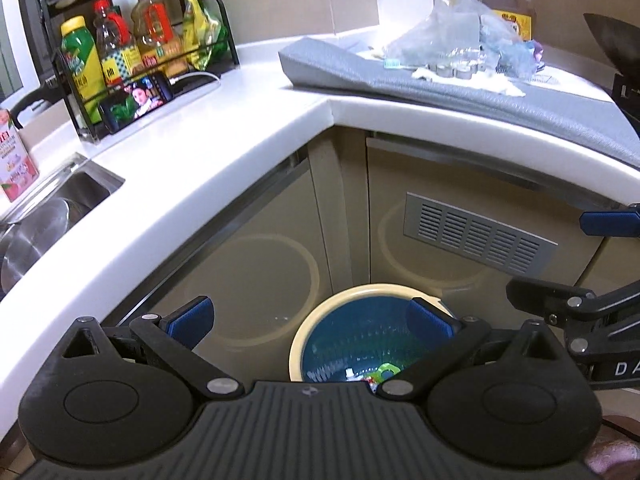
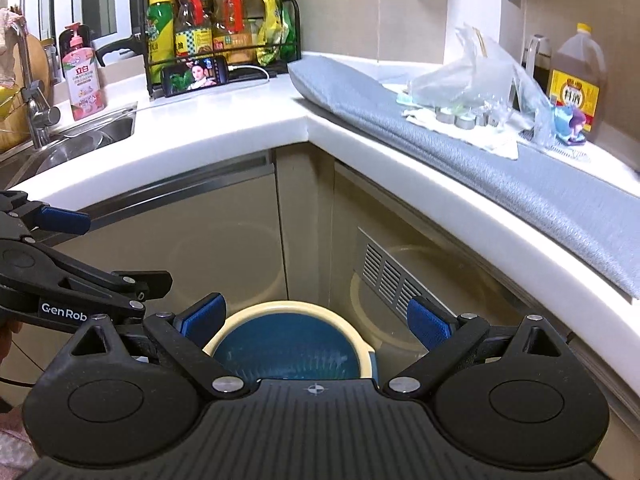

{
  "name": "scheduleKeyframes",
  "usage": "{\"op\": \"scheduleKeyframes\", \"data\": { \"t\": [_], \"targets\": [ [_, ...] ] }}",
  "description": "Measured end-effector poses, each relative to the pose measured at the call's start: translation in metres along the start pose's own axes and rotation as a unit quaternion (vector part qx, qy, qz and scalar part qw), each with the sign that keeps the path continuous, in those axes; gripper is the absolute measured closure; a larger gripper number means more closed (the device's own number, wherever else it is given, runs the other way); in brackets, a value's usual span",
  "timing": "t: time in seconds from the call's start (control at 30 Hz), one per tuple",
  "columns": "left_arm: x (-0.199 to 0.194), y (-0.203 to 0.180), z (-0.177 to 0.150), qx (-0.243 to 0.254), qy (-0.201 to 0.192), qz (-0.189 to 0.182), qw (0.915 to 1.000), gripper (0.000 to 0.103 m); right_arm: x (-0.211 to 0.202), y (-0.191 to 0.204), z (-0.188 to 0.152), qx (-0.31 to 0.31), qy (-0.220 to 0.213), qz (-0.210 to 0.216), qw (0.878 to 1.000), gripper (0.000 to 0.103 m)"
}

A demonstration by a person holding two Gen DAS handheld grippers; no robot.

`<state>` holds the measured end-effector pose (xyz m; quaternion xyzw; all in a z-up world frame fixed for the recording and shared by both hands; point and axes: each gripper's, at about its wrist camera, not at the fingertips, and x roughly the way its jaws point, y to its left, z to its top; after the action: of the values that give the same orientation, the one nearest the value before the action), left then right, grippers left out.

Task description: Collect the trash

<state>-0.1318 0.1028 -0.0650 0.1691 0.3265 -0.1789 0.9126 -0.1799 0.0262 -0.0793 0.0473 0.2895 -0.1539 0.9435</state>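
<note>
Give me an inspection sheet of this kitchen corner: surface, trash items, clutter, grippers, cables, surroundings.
Surface: white counter, grey mat on its right arm.
Job's things: clear plastic bag, small foil cups on the mat; bin on the floor, some trash inside.
Clutter: bottle rack, phone, soap bottle, oil jug.
Grippers: left gripper and right gripper open, empty, above the bin.
Cables: white cable at the phone.
Surroundings: sink, cabinet vent.

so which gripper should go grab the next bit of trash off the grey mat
Probably the right. Both grippers are open and empty above the bin, but the trash pile on the grey mat lies to the right, and the right gripper sits on that side of the left gripper.
</note>
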Motion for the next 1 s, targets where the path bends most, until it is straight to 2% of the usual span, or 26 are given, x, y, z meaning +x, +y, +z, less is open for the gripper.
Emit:
{"op": "scheduleKeyframes", "data": {
  "t": [0.33, 1.0],
  "targets": [
    [-0.010, -0.004, 0.006, 0.008, -0.018, 0.001, 0.9998, 0.000, -0.017, 0.003, 0.003, -0.022, -0.035, -0.005, 0.999, 0.000],
    [-0.017, -0.006, 0.023, -0.001, -0.025, -0.020, 0.9995, 0.000, -0.029, -0.006, 0.013, -0.005, -0.056, 0.000, 0.998, 0.000]
  ]
}}
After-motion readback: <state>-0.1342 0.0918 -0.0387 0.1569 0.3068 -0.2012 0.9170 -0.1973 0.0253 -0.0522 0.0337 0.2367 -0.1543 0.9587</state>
